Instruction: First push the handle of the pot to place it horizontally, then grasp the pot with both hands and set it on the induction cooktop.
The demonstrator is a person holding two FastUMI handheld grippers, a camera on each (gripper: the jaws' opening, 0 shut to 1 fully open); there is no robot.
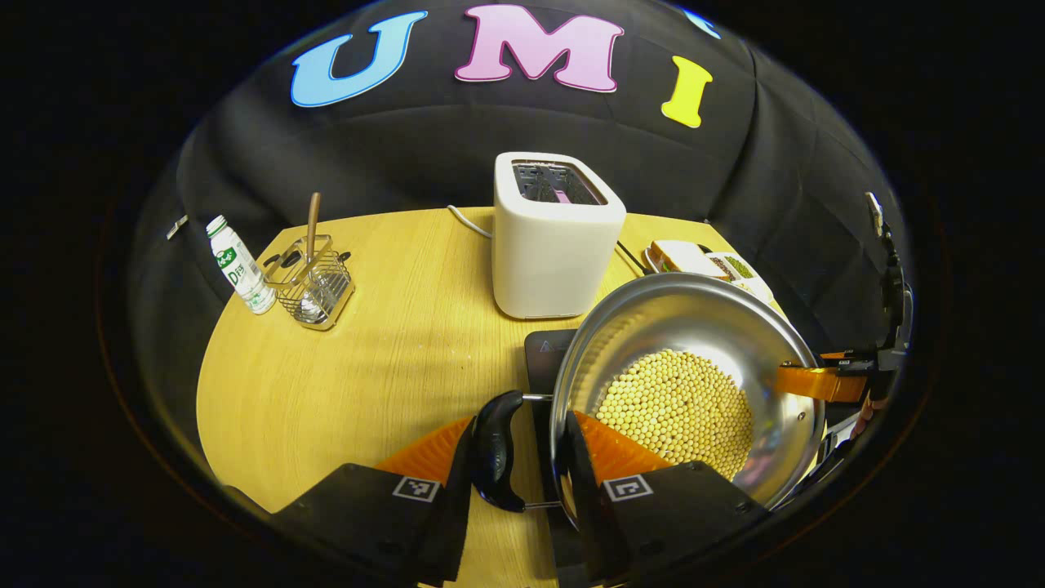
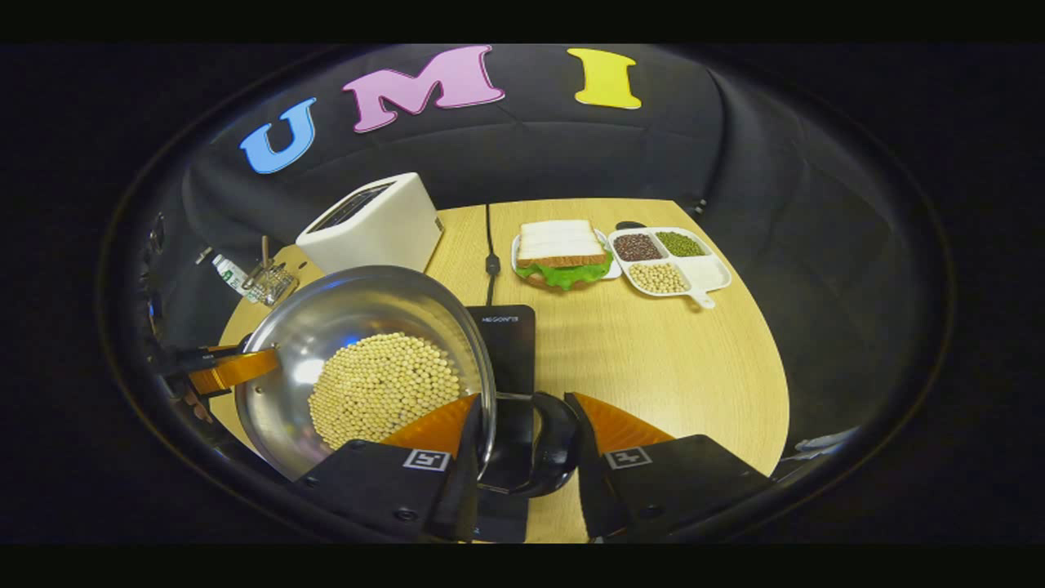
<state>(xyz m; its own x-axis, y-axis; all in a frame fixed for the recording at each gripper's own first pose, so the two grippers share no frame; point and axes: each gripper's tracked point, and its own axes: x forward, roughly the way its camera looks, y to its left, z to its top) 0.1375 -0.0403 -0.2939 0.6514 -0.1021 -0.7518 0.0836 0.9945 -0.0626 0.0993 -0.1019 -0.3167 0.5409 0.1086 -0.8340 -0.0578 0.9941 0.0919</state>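
Left gripper view: the left gripper (image 1: pixel 518 457) pinches the pot's near handle (image 1: pixel 495 451); the pot (image 1: pixel 653 327), holding pale beans (image 1: pixel 678 408), hides most of the induction cooktop (image 1: pixel 545 353) on the bench (image 1: pixel 384 367).

Right gripper view: the right gripper (image 2: pixel 522 445) clamps the opposite handle (image 2: pixel 555 445); the pot covers the cooktop's left part, and whether it rests there is unclear.

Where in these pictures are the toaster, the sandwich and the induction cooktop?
toaster (image 1: pixel 549 269): left gripper view, front wall.
sandwich (image 2: pixel 560 242): right gripper view, top bread slice.
induction cooktop (image 2: pixel 510 343): right gripper view, bare black top.
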